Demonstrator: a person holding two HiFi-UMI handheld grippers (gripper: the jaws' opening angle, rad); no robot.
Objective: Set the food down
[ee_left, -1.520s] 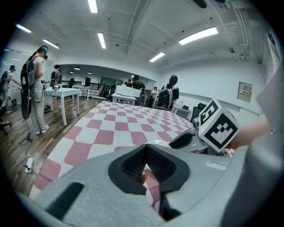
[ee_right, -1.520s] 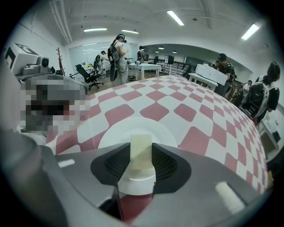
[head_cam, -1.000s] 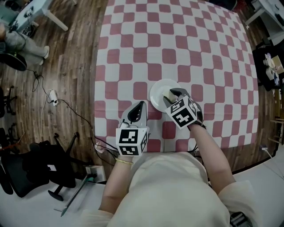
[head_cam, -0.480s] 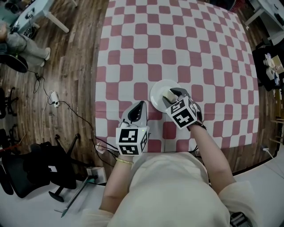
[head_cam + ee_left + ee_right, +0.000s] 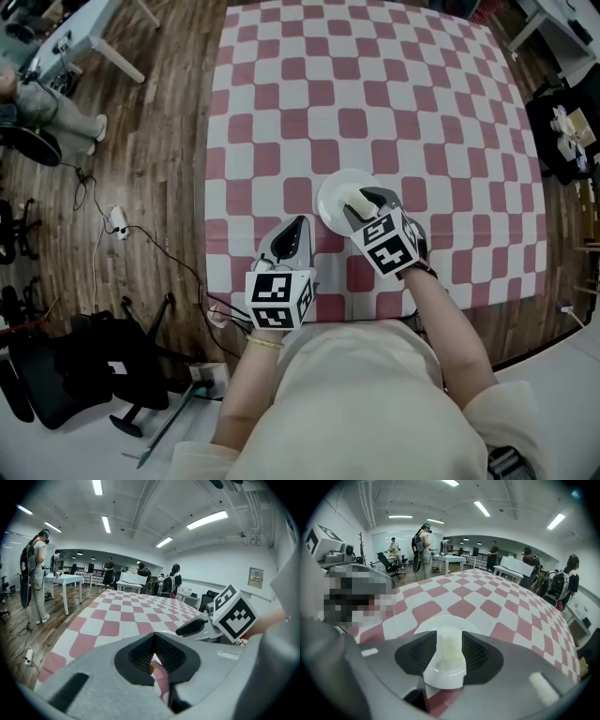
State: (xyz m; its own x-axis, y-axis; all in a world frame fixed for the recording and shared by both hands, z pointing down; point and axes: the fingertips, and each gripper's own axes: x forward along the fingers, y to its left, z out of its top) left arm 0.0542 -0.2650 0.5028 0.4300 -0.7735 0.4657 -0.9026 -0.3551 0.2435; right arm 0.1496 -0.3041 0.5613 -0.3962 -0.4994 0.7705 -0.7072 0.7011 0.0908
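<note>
A pale block of food (image 5: 357,199) stands on a small white plate (image 5: 333,192) near the front edge of the red-and-white checked table (image 5: 375,94). My right gripper (image 5: 364,202) is tipped down over the plate. Its jaws have just been opening and now stand open, with the food (image 5: 451,648) upright between the pads and a sliver of plate (image 5: 440,674) showing beside it. My left gripper (image 5: 297,223) rests to the plate's left, shut and empty (image 5: 153,637). It faces down the table, with the right gripper's marker cube (image 5: 234,613) at its right.
The table's front edge (image 5: 328,314) runs just under both grippers. Left of the table, on the wood floor, lie cables and a power strip (image 5: 117,220) and a black chair (image 5: 66,366). Several people stand far off in the room beyond the table.
The right gripper has tilted slightly over the plate and its jaws have spread a little from the food. The left gripper has stayed where it was.
</note>
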